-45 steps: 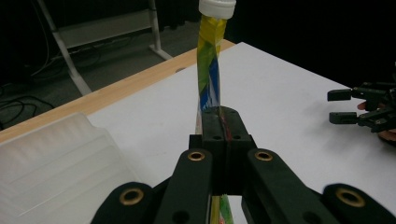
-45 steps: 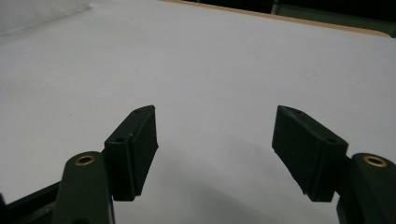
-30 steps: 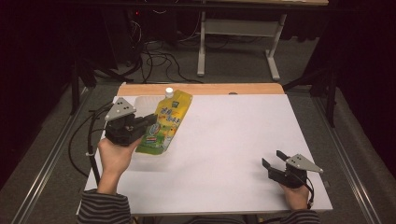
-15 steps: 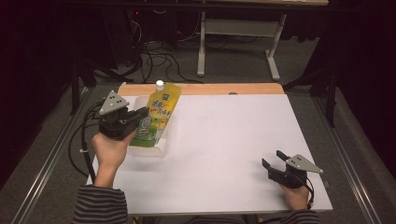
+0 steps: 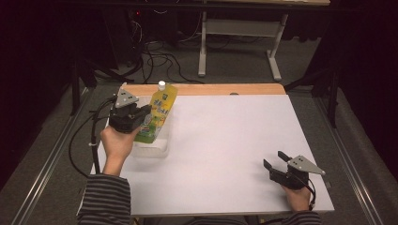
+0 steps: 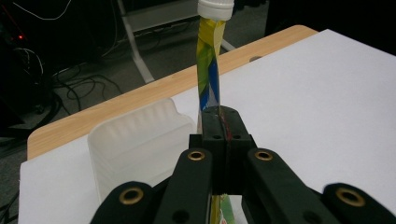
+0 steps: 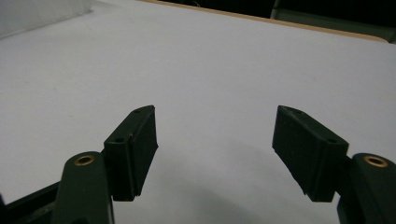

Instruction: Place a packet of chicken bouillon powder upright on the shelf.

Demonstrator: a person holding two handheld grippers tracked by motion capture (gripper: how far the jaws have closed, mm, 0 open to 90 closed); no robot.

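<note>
A yellow-green drink pouch (image 5: 157, 115) with a white cap hangs tilted over a clear plastic tray (image 5: 151, 147) at the table's left side. My left gripper (image 5: 143, 117) is shut on the pouch. In the left gripper view the jaws pinch the thin pouch (image 6: 208, 70) edge-on, its white cap (image 6: 215, 8) at the top, and the tray (image 6: 135, 144) lies below and to the left. My right gripper (image 5: 277, 161) rests at the table's front right, open with nothing between its fingers (image 7: 135, 149).
White paper (image 5: 225, 140) covers most of the table, with a wooden strip (image 5: 220, 89) showing along the far edge. Beyond the table stand a desk frame and cables on the floor (image 5: 164, 61).
My left hand has carried the pouch leftward and toward the far edge, lowering it over the tray. The right gripper has stayed put.
</note>
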